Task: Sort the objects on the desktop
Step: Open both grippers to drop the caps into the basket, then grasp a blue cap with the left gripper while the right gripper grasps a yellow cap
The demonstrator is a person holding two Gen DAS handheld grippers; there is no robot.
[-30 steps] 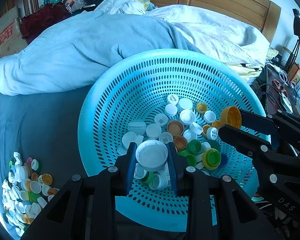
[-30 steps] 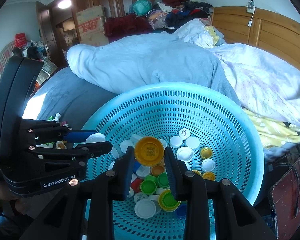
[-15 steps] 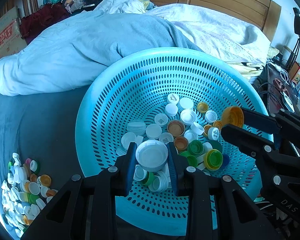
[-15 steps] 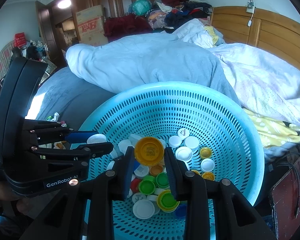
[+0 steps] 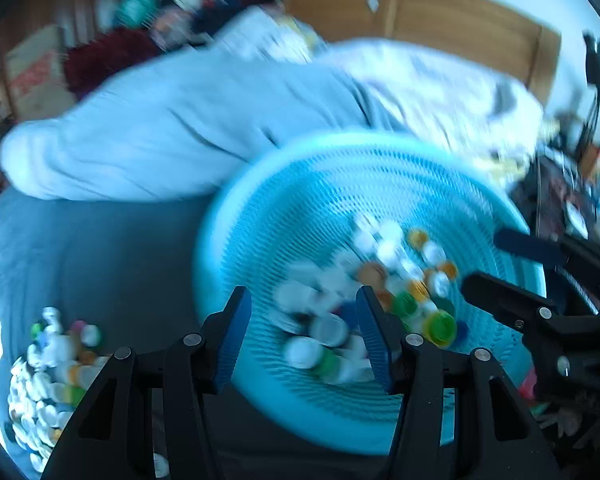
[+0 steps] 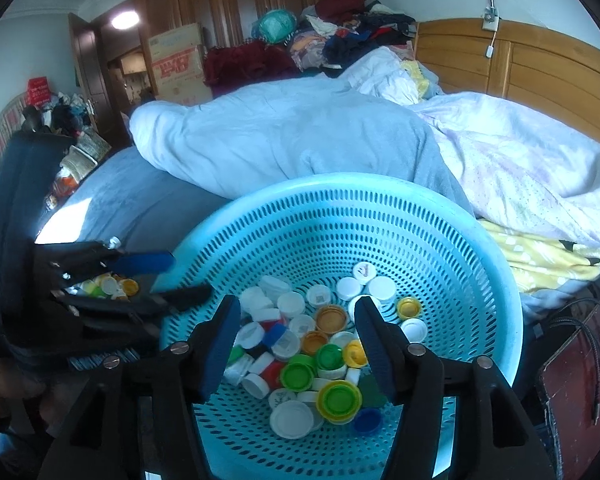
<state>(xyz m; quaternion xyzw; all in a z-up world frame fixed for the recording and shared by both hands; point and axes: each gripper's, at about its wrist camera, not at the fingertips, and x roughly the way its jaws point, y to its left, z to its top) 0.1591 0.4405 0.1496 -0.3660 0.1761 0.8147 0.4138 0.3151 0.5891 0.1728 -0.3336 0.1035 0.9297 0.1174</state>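
A round turquoise perforated basket (image 6: 380, 216) sits on the bed and holds several white, green, yellow, orange and blue bottle caps (image 6: 312, 344). My right gripper (image 6: 296, 340) is open and empty above the caps. My left gripper (image 5: 304, 336) is open and empty over the basket's left side (image 5: 236, 216); its view is motion-blurred. The left gripper shows at the left of the right wrist view (image 6: 152, 276). A pile of sorted caps (image 5: 48, 376) lies on the blue sheet left of the basket; it also shows in the right wrist view (image 6: 112, 286).
A rolled light-blue duvet (image 6: 284, 140) lies behind the basket, with a wooden headboard (image 6: 540, 68) at the back right. A dark side table with cables (image 6: 580, 380) stands at the right. Clothes and cardboard boxes (image 6: 180, 64) are piled far behind.
Both grippers have opened: the white cap is gone from the left jaws and the orange cap from the right jaws. The left gripper has swung left, blurring its view.
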